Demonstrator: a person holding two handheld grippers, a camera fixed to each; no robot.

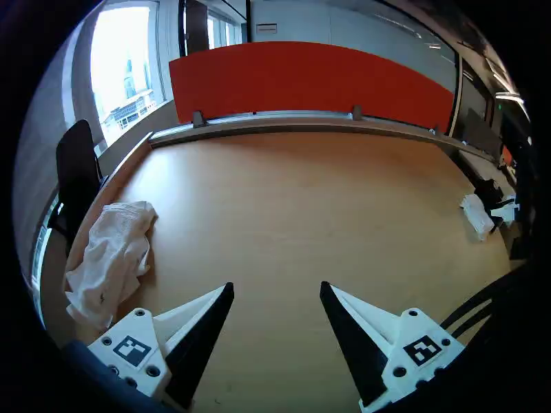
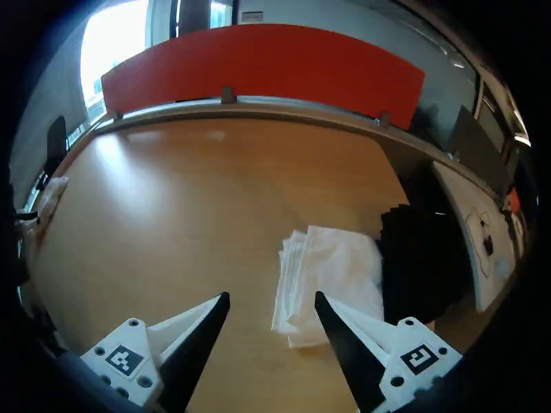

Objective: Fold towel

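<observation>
A crumpled white towel (image 1: 113, 258) lies at the left edge of the wooden table (image 1: 303, 206), just left of and beyond my left gripper (image 1: 277, 297), which is open and empty above the tabletop. A folded white towel stack (image 2: 327, 279) rests near the table's right edge, right in front of my right gripper (image 2: 271, 306), whose right finger (image 2: 344, 337) overlaps its near corner. That gripper is open too, with nothing between its fingers. The same stack (image 1: 477, 215) appears small at the far right in the left gripper view, and the crumpled towel (image 2: 52, 193) at the far left in the right gripper view.
A red divider panel (image 1: 310, 79) runs along the table's (image 2: 206, 193) far edge. A black chair (image 1: 74, 172) stands left of the table by the window. A dark chair seat (image 2: 420, 258) sits beside the table's right edge, with a white desk (image 2: 475, 227) beyond.
</observation>
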